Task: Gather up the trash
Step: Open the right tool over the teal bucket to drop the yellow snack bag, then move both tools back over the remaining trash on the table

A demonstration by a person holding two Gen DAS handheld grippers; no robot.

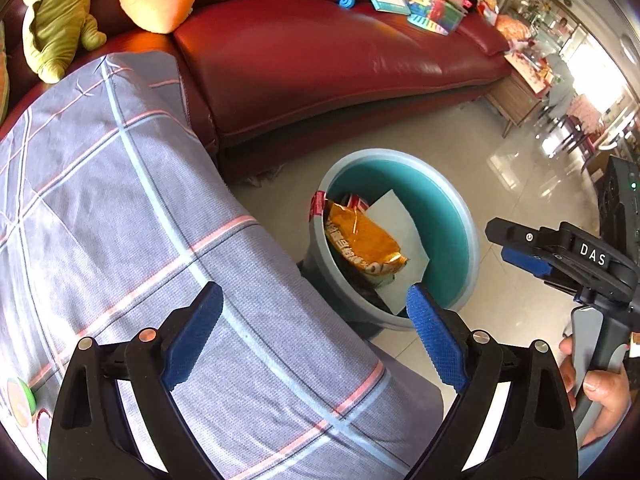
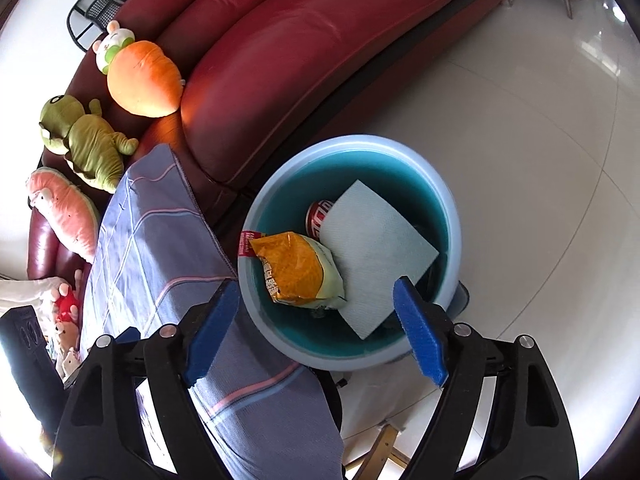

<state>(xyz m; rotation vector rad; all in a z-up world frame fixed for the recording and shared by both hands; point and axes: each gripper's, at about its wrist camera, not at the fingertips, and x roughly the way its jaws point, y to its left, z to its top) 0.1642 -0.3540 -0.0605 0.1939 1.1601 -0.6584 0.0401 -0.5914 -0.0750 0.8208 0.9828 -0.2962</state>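
Showing right gripper (image 1: 520,248) only in left view, both grippers wide, empty

- A dark red leather sofa (image 1: 320,60) runs along the back, its seat cushions glossy under daylight.
- Pale, shiny floor tiles (image 2: 540,140) reflect the bright light.
- Plush toys sit on the sofa arm: a green one (image 2: 86,140) and an orange carrot shape (image 2: 144,80).
- A blue-grey checked cloth (image 1: 120,220) covers the near surface.
- A wooden side table (image 1: 516,96) stands beyond the sofa's end.
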